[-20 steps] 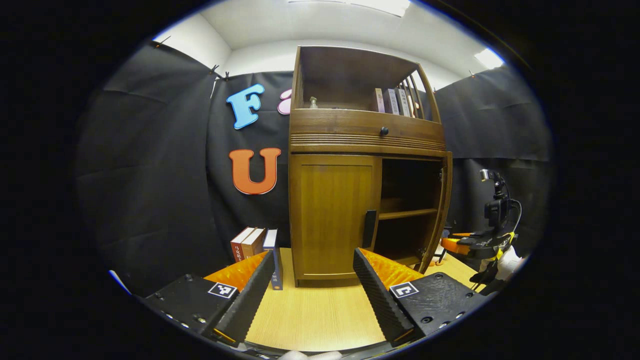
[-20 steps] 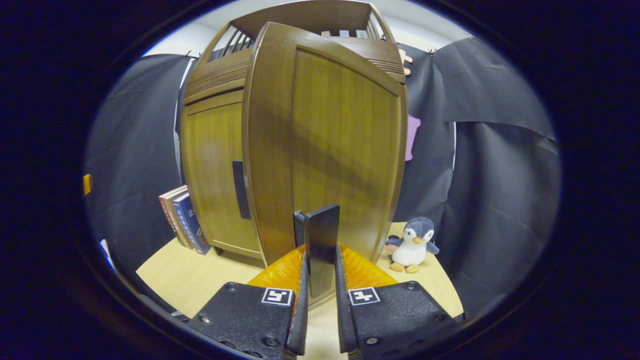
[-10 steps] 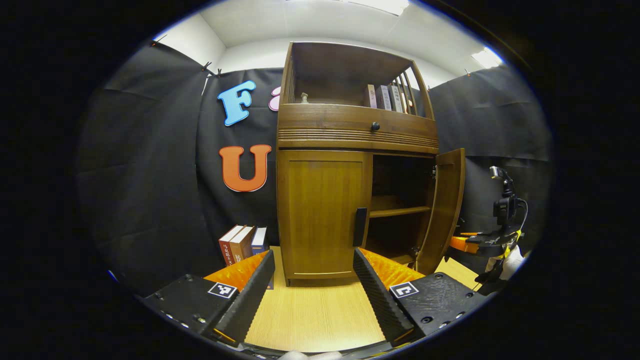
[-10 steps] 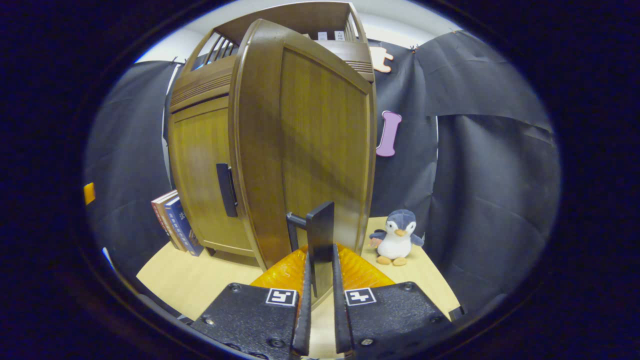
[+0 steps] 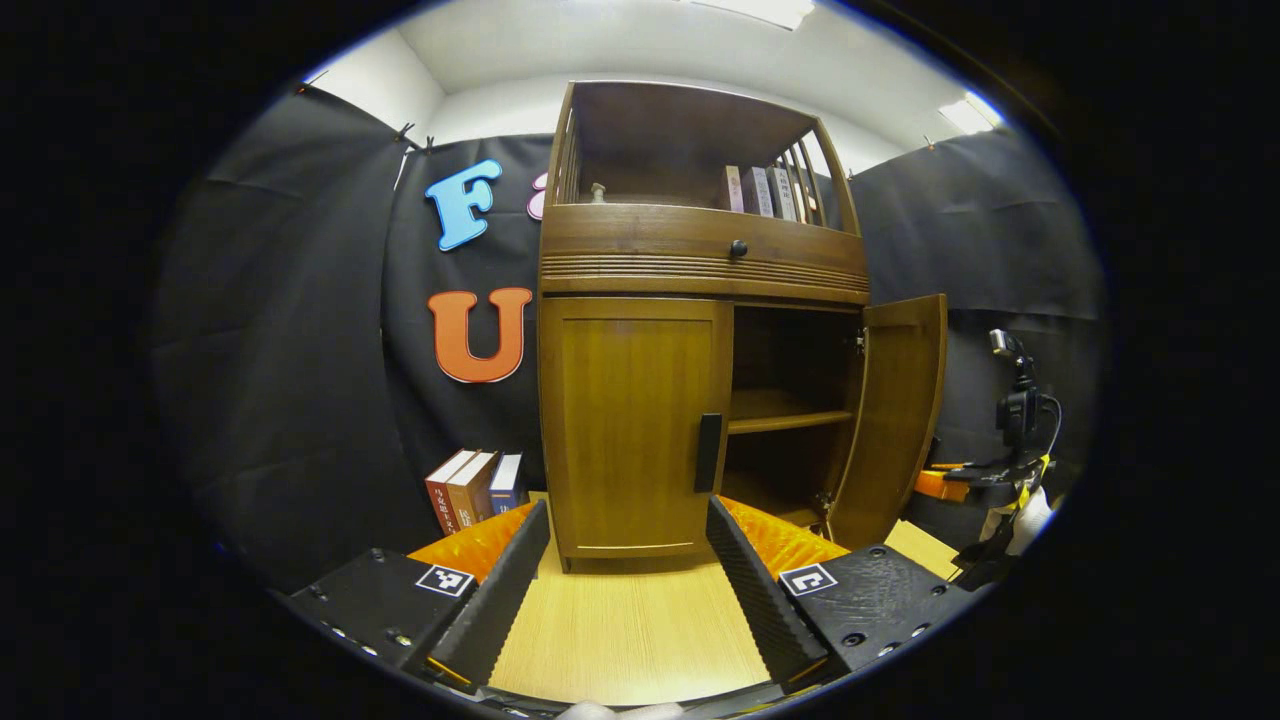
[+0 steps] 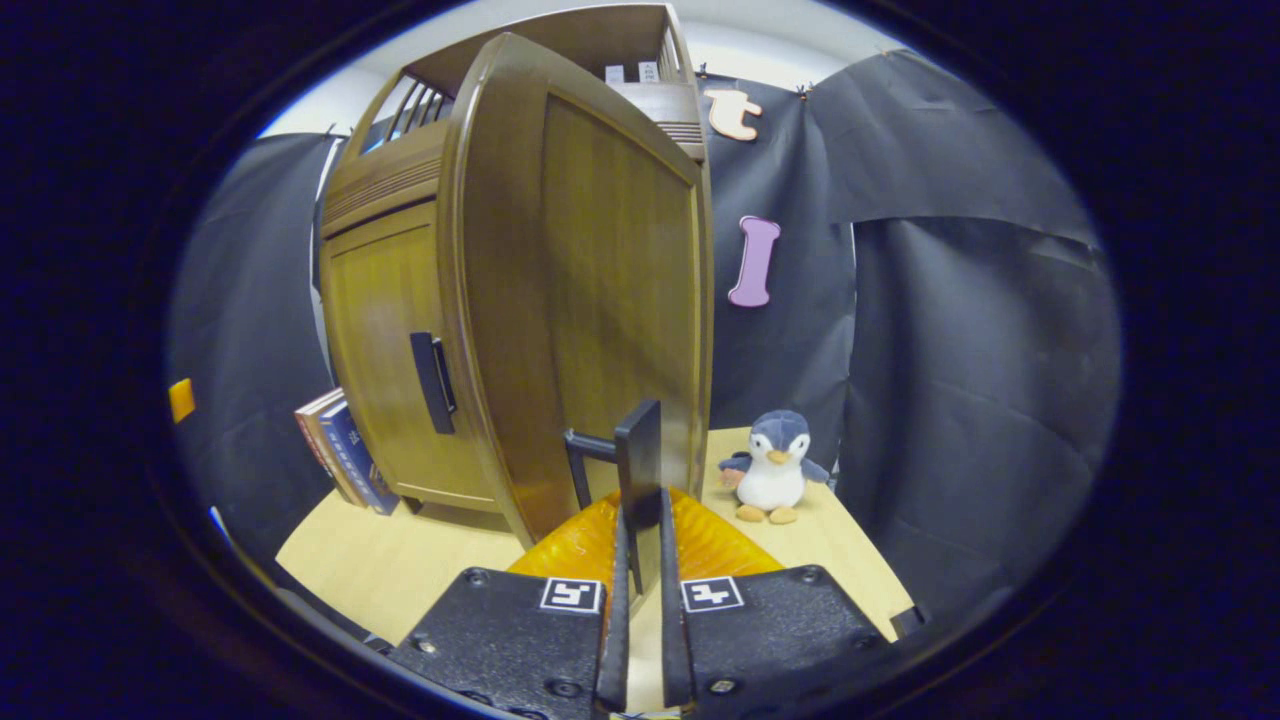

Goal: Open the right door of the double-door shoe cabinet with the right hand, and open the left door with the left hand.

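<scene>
The right door (image 5: 890,415) of the cabinet (image 5: 700,260) on the counter (image 5: 630,630) stands swung wide; the right gripper (image 6: 640,560) is clamped on its handle (image 6: 640,470). The left door (image 5: 630,430) is closed, and the left gripper (image 5: 625,570) is spread open short of that door's handle (image 5: 708,452). Risk: over-swinging could strain the hinge or knock the penguin toy (image 6: 768,480), seen in the right gripper view; the left gripper view shows the inner shelf (image 5: 785,420).

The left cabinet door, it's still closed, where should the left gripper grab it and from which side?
Grip the left door's handle, a slim upright bar at that door's inner edge. Bring the open left gripper straight in from the front, one finger each side of the bar, since it stands proud of the left door.
</scene>
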The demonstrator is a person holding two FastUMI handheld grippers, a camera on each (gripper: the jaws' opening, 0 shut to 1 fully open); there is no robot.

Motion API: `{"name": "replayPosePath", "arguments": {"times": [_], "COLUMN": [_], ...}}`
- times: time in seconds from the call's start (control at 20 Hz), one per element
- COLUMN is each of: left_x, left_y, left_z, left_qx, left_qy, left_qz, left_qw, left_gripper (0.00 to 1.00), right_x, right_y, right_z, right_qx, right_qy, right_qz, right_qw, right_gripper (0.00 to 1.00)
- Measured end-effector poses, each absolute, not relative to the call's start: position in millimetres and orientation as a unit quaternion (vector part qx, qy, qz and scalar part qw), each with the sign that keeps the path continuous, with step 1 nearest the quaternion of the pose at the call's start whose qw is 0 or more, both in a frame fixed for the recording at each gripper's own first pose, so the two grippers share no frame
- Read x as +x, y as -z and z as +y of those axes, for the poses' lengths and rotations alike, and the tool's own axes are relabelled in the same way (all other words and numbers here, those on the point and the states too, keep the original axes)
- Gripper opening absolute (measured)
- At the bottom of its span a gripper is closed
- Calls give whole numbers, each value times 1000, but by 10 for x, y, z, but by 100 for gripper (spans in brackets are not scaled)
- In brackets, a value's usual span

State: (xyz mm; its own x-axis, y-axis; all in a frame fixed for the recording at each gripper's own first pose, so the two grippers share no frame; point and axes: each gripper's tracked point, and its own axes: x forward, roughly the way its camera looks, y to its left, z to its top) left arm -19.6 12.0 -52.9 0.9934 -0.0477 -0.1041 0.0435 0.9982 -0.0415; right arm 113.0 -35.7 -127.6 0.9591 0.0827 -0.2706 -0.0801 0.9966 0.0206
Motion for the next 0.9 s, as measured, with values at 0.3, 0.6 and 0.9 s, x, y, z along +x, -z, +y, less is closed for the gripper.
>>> {"name": "replayPosePath", "arguments": {"times": [0.3,0.6,0.9], "left_x": [-152,-91,-18], "left_y": [513,510,452], "left_z": [22,-137,-329], "left_qx": [-20,-22,-18], "left_qy": [28,35,39], "left_qz": [52,54,54], "left_qw": [998,998,998], "left_gripper": [95,95,95], "right_x": [1111,1114,1143], "right_y": [1271,1265,1244], "right_z": [-509,-699,-1047], "right_qx": [5,8,9], "right_qy": [-38,-32,-15], "right_qz": [135,134,133], "right_qw": [990,990,991], "right_gripper": [12,7,4]}}
